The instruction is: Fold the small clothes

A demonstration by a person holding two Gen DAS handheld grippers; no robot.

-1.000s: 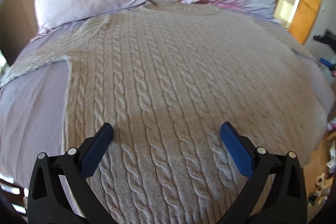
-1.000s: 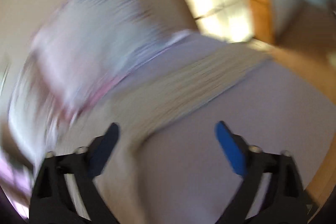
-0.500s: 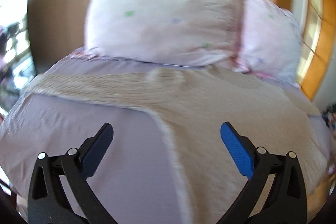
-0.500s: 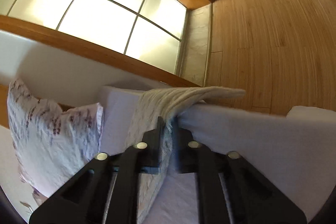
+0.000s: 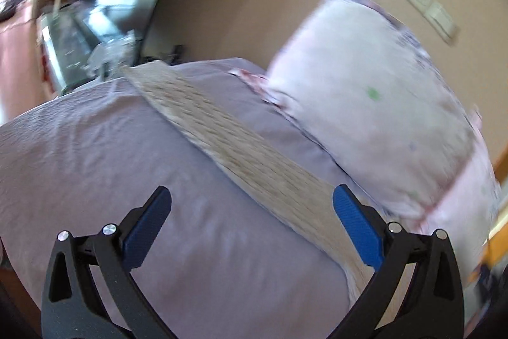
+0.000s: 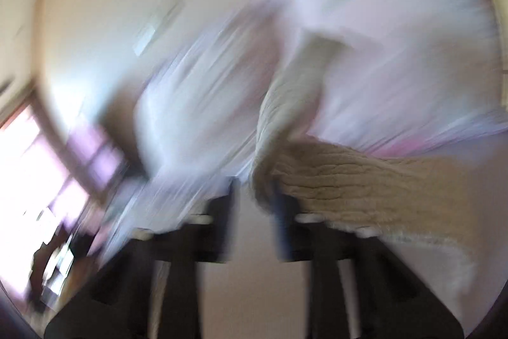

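A beige cable-knit sweater lies on a lilac bed sheet (image 5: pixel 95 167). In the left wrist view its long sleeve (image 5: pixel 222 142) runs diagonally from upper left toward the lower right. My left gripper (image 5: pixel 250 218) is open above the sheet, and its right blue pad (image 5: pixel 355 227) is at the sleeve's edge. In the blurred right wrist view my right gripper (image 6: pixel 254 196) is shut on the sweater's other sleeve (image 6: pixel 349 180), which is lifted and draped over the right finger.
A white floral pillow (image 5: pixel 381 104) leans on the beige wall behind the sleeve. A cluttered window area (image 5: pixel 89 21) is beyond the bed's left edge. Pillows (image 6: pixel 397 37) fill the blurred right wrist view.
My left gripper swung left from the sweater's body to its left sleeve and stayed open. My right gripper closed on the right sleeve and has swung it up toward the pillows.
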